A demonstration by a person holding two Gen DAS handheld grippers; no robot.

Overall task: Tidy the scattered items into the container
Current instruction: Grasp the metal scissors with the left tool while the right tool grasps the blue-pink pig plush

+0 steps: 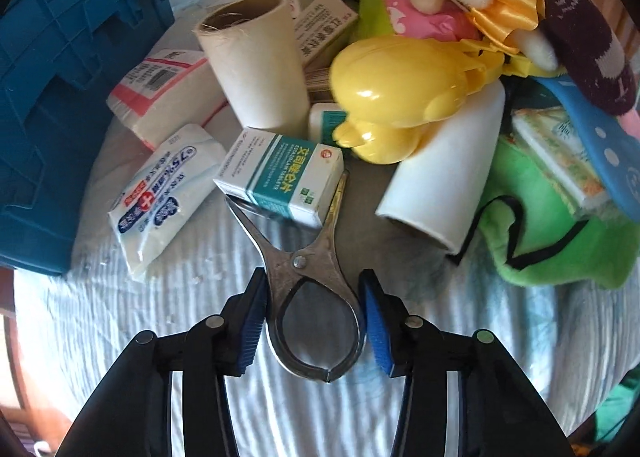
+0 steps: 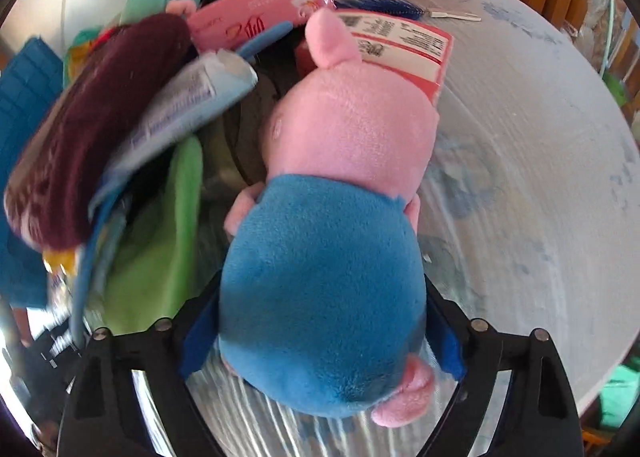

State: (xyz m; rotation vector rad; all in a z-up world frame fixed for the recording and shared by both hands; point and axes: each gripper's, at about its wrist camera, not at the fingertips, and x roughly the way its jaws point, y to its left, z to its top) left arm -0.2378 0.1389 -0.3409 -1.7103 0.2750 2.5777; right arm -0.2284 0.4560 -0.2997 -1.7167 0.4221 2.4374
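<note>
Currently, the left gripper (image 1: 314, 323) straddles the handle loop of the scissors (image 1: 304, 257); its pads flank the loop, seemingly touching, though a firm clamp cannot be confirmed. Scissor long axis runs toward 12 o'clock, blades under a medicine box (image 1: 280, 177). The blue crate (image 1: 60, 97) lies at 10 o'clock. The right gripper (image 2: 320, 341) brackets the pig toy (image 2: 324, 277), jaws wide, squeeze unconfirmed.

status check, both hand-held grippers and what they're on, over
Left hand-held gripper astride scissors handles, pads close, grip unconfirmed. Right hand-held gripper straddling pig plush, contact unclear. Medicine box lies on scissor blades. Blue crate beside the pile.
</note>
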